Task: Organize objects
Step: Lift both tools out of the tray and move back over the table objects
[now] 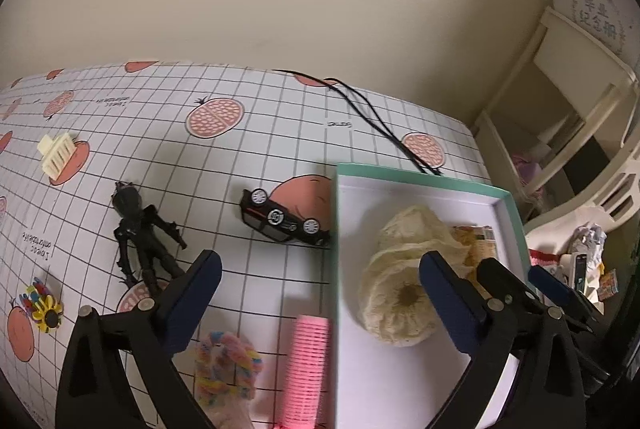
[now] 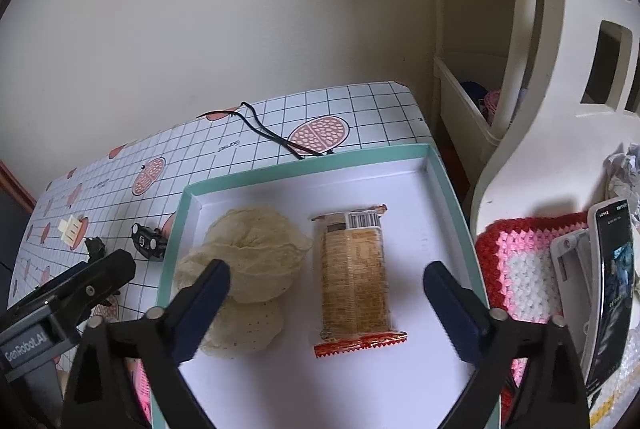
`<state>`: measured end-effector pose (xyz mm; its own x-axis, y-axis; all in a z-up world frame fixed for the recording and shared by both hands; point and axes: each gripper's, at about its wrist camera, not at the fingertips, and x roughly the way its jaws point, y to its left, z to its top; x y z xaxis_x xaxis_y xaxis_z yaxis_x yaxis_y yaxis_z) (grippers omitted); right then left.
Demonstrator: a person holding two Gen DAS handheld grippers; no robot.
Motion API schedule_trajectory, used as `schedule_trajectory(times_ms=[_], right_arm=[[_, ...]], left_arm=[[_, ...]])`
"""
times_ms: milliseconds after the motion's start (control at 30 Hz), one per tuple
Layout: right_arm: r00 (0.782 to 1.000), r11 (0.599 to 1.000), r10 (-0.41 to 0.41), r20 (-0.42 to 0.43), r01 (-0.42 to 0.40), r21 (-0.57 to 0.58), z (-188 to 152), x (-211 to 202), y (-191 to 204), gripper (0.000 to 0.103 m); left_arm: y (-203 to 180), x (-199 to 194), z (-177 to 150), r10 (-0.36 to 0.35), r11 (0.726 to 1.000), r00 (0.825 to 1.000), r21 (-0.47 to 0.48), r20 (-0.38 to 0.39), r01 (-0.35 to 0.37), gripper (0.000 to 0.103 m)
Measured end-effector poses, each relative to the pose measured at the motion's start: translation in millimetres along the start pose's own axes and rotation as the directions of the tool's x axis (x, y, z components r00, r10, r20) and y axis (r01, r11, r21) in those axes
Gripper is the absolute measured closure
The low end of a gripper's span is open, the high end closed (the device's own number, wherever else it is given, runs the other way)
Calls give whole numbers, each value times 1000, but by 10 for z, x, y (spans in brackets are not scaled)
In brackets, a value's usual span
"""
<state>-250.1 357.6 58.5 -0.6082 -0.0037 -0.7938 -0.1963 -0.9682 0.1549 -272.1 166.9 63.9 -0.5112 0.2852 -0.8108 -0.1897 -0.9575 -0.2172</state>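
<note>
Cracker packet (image 2: 354, 279), clear with orange-red ends, lies mid-frame in the teal-rimmed tray (image 2: 448, 185) beside a cream scrunchie (image 2: 248, 253). Right gripper (image 2: 326, 309) hovers above, spread wide, empty. Left gripper (image 1: 320, 293) likewise gapes, empty.

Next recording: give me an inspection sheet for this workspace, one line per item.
Surface: table under grid cloth with fruit print.
Job's things: teal-rimmed box holds cream mesh pouf and cracker packet; outside lie toy car, black figure, cream hair claw, flower clip, pastel scrunchie, pink roller.
Clutter: crochet mat, phone, crumpled paper.
Grippers: left tool open, empty; right tool open above box.
Cables: black cord near far edge.
Surroundings: beige wall, white shelving.
</note>
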Motion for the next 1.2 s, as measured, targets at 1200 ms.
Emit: schedule_trajectory(times_ms=[1200], right_arm=[[999, 1000, 24, 44, -24, -15, 13, -867, 466, 0]], left_arm=[[246, -924, -12, -17, 1000, 999, -25, 30, 18, 0]])
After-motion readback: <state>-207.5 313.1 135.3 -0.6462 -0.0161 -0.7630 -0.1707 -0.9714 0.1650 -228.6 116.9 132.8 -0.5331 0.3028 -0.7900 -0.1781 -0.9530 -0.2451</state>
